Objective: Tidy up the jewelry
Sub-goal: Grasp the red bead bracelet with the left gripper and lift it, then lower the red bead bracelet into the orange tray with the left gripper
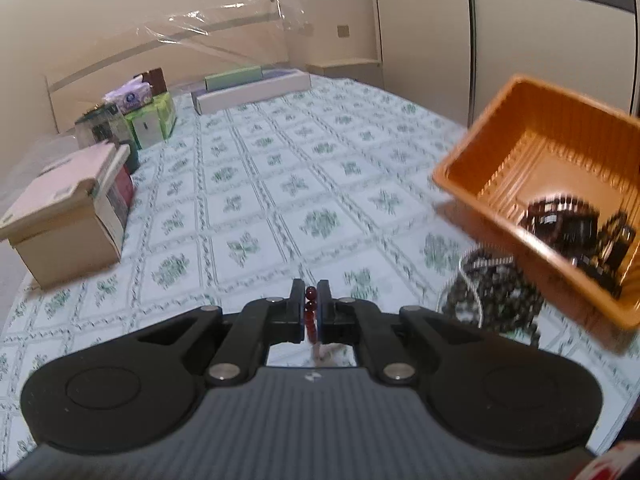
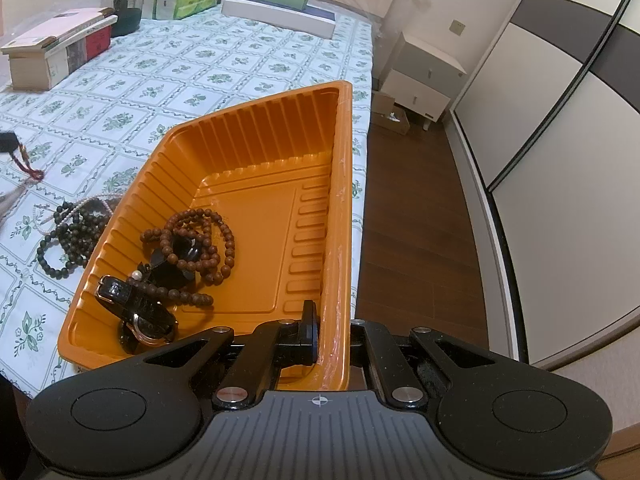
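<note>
My left gripper is shut on a string of dark red beads, which hangs between its pads above the flower-patterned bed sheet. In the right wrist view the red string dangles at the far left. My right gripper is shut on the right wall of an orange plastic tray, one finger inside and one outside. The tray holds brown bead strings and a black watch. Beside the tray, dark bead bracelets and a pearl string lie on the sheet.
Along the bed's far side stand a cardboard box, a dark jar, green tissue packs and a long white box. The bed's edge drops to a wooden floor with a white nightstand and a wardrobe.
</note>
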`<state>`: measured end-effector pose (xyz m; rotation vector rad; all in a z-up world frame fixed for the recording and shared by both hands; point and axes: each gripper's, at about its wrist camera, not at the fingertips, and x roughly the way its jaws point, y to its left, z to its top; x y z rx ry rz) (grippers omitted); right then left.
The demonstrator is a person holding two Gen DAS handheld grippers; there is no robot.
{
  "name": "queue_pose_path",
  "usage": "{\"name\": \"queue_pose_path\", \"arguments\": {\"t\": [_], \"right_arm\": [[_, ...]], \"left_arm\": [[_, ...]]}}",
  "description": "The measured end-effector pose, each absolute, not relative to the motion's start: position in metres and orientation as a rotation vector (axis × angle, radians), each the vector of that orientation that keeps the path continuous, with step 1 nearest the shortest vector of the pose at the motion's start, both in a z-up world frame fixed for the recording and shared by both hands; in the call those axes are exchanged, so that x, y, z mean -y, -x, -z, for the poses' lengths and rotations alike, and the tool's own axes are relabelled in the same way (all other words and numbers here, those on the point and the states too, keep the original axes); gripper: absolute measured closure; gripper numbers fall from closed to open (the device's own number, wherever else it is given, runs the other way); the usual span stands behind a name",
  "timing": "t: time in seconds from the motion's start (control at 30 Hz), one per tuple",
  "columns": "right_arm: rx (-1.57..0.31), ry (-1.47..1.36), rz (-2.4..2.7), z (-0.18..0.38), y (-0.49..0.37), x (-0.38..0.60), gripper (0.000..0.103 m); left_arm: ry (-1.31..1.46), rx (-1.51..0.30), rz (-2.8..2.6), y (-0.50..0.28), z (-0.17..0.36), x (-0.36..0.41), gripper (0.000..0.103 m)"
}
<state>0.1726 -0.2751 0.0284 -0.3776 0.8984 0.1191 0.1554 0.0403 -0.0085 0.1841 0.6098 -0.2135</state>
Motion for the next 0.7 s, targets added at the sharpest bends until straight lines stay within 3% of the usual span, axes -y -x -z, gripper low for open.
{"name": "queue_pose_path", "arguments": {"t": [0.7], "right_arm": [[-0.898, 0.375, -0.119, -0.029, -0.172, 0.276, 0.099]], "left_arm": [[-0.149, -0.594, 0.26, -0.166, -0.027, -0.015, 0.099]]}}
